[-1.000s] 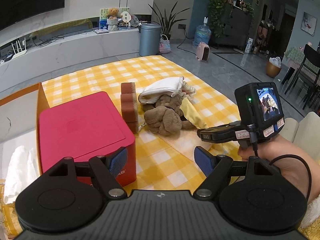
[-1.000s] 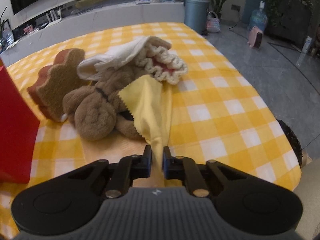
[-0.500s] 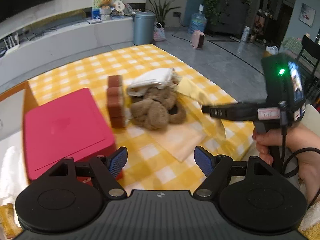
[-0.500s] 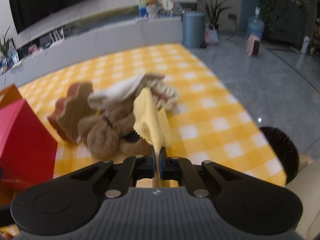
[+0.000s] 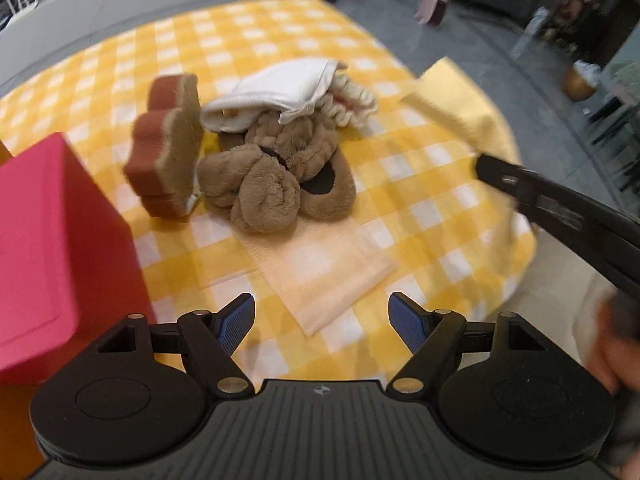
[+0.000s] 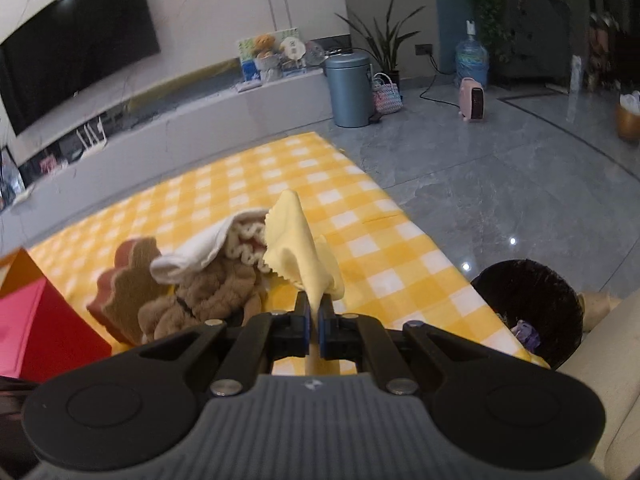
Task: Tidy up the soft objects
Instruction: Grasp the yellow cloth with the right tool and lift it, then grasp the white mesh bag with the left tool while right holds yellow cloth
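- Progress: early stage, as a judgement. One item only, the yellow cloth (image 6: 298, 248), is lifted clear of the pile; no item is seen placed in a final position.
- Right tongs (image 6: 314, 314): jaws nearly closed, pinching the yellow cloth at its lower edge. The cloth stands up from the jaws, above the desk (image 6: 240, 176) with its yellow checked cover.
- Orientation of the cloth: in the right wrist view its long axis runs from the jaws upward and away, with one corner pointing up and forward. A zigzag-cut edge faces left, toward the pile. In the left wrist view the cloth (image 5: 460, 104) appears blurred, to the right of the pile.
- Left tongs (image 5: 322, 320): jaws wide apart, holding nothing, positioned over the near edge of the desk and facing the pile.
- Remaining items, on the desk: brown plush toy (image 5: 272, 176), white folded cloth (image 5: 280, 88) lying on top of it, cream crocheted piece (image 5: 352, 100) touching both, and a brown scalloped sponge (image 5: 168, 148) standing on edge just beside the plush.
- A pale peach cloth (image 5: 324, 272) lies flat, partly under the plush, between the pile and the left tongs.
- Red box (image 5: 52, 248): lid closed, at the left of the pile. Whether it is the destination cannot be determined.
- Judgement: the bulk of the task remains.
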`<state>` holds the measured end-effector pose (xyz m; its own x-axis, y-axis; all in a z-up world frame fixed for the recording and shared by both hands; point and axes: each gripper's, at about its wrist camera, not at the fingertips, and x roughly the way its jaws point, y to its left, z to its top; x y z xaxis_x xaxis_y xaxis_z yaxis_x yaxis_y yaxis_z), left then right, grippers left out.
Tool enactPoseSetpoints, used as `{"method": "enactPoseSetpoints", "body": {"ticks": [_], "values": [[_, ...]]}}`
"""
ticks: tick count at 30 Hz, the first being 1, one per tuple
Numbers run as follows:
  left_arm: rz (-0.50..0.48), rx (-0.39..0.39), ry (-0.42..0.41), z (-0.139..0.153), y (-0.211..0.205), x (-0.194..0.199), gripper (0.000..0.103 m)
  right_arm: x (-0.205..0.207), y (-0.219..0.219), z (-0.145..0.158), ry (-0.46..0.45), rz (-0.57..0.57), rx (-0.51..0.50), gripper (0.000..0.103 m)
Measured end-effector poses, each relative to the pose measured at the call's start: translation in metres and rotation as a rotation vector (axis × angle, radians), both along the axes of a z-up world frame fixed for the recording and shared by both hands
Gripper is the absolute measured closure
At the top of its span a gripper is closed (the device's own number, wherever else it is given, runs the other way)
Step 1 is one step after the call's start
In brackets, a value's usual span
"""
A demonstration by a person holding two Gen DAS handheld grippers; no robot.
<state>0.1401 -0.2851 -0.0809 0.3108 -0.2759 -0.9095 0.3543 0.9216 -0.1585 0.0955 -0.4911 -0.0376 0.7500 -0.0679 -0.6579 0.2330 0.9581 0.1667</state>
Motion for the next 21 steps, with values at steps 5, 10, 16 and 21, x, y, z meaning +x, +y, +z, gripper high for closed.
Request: {"method": "enactPoseSetpoints", "body": {"ticks": [5, 10, 16, 21], "values": [[0.041, 0.107, 0.006, -0.016, -0.027, 0.028, 0.014, -0.002, -0.007, 0.001, -0.007, -0.032, -0.012, 0.102], [0.098, 0.143, 0.053, -0.029, -0.043, 0.048, 0.014, -0.001, -0.009, 0.002, -0.011, -0.034, 0.012, 0.102], [0.244, 0.142, 0.15, -0.048, -0.045, 0.073, 0.014, -0.002, -0.011, 0.0, 0.0, -0.037, 0.023, 0.102], [0.216, 0.197, 0.14, -0.059, -0.061, 0.077, 0.0, -0.001, -0.011, 0.0, 0.004, -0.032, 0.027, 0.102]]}}
